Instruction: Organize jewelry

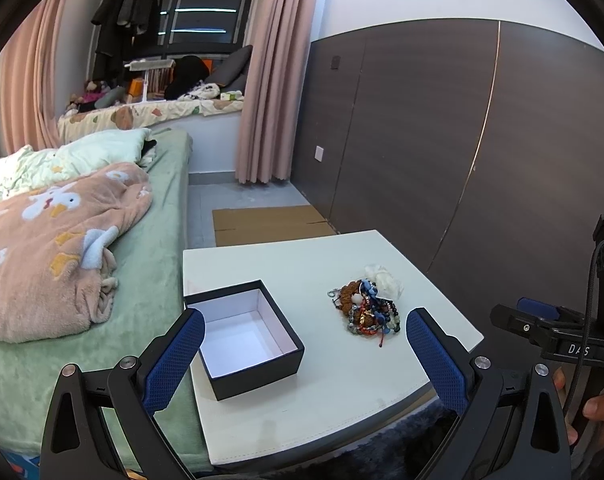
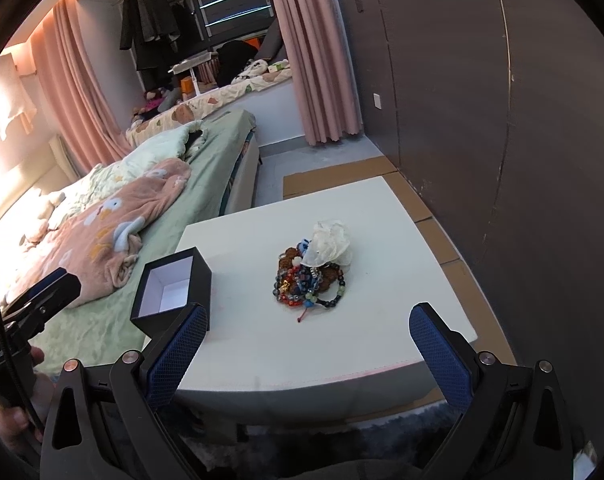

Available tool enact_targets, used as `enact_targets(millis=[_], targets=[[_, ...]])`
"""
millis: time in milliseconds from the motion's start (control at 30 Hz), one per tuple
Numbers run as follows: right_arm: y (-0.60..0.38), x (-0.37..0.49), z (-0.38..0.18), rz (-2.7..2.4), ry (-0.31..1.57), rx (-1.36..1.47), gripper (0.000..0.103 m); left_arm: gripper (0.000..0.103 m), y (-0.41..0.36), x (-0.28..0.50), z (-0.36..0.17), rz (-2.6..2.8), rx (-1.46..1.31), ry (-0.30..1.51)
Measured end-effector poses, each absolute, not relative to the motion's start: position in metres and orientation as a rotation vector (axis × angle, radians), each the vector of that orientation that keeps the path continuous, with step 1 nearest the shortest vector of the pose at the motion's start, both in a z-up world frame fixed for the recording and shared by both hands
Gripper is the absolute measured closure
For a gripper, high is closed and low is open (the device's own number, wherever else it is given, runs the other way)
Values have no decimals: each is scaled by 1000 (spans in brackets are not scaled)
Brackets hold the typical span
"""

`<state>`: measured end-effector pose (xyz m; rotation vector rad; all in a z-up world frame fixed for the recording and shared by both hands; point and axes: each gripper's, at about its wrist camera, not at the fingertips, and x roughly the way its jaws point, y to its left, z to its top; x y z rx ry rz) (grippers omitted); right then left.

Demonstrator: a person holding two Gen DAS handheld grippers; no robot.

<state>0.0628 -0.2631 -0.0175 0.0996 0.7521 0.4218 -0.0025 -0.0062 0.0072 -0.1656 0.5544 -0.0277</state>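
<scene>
An open black box [image 1: 244, 336] with a white lining stands empty on the left of a white table [image 1: 322, 392]. A tangled heap of bead bracelets [image 1: 368, 307] lies to its right, with a white crumpled pouch [image 1: 384, 280] at its far side. My left gripper [image 1: 305, 360] is open and empty, held above the table's near edge, its left finger by the box. In the right wrist view the box [image 2: 174, 288] sits at the left and the bracelets [image 2: 308, 280] in the middle. My right gripper [image 2: 308, 354] is open and empty, short of the heap.
A bed [image 1: 150, 240] with a pink blanket [image 1: 54, 240] runs along the table's left side. A dark wood-panelled wall [image 1: 442, 128] stands to the right. Flat cardboard [image 1: 266, 222] lies on the floor beyond the table. A dark rug [image 2: 342, 444] lies below the near edge.
</scene>
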Motion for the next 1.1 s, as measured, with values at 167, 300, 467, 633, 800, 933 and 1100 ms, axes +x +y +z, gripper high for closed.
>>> enact_targets(millis=[167,300,467,633,800,933,1100], targets=[[-263,61,-19,412,760,107,0,2,-6,-2,7,-29,-166,554],[-262,60,-19,417,750,109,0,2,-6,-1,7,-31,-165,558],[-267,66,-20,440,794,152,0,2,1,4,8,-35,-184,591],[-273,73,-17,430,809,176,0,2,2,12,16,-73,-187,593],[-277,84,-7,384,794,205,0,2,-6,23,32,-79,-151,568],[-281,98,-1,362,800,229,0,2,-14,38,42,-101,-134,555],[-289,118,4,350,807,276,0,2,-21,59,44,-104,-143,572]])
